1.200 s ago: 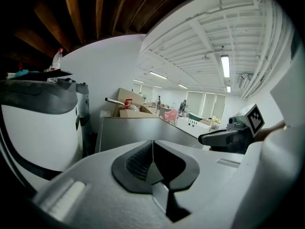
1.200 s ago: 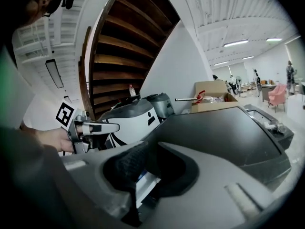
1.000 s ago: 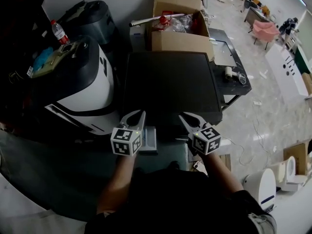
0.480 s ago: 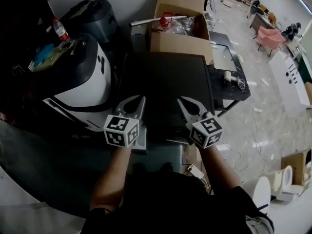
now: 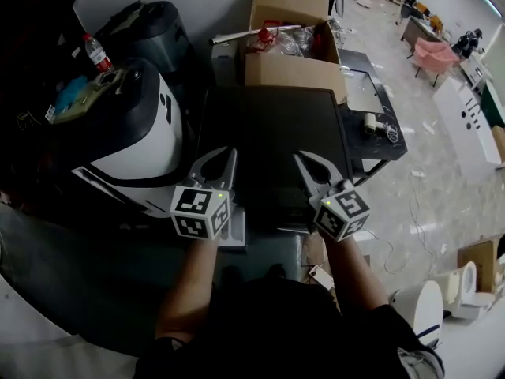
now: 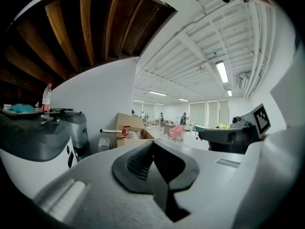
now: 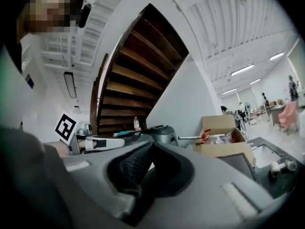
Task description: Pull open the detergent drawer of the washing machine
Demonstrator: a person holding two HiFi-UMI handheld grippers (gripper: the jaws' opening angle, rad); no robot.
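Observation:
The washing machine (image 5: 268, 129) is seen from above, its dark top filling the middle of the head view. A light grey drawer (image 5: 236, 229) sticks out of its front at the left, partly hidden behind the left marker cube. My left gripper (image 5: 230, 155) and right gripper (image 5: 301, 157) hover side by side over the near edge of the top. Both are shut with nothing between the jaws. In the left gripper view the left gripper (image 6: 152, 142) points level across the room, its tips meeting. In the right gripper view the right gripper (image 7: 151, 145) is likewise shut and empty.
A white and black appliance (image 5: 134, 129) stands left of the machine, with a bottle (image 5: 95, 51) on it. An open cardboard box (image 5: 292, 50) sits behind, a low dark table (image 5: 375, 105) to the right. Cables and white items (image 5: 418, 306) lie on the floor at right.
Both grippers have risen and now sit further over the machine's top. The right jaws, slightly apart a second ago, have come together. The left jaws stayed shut.

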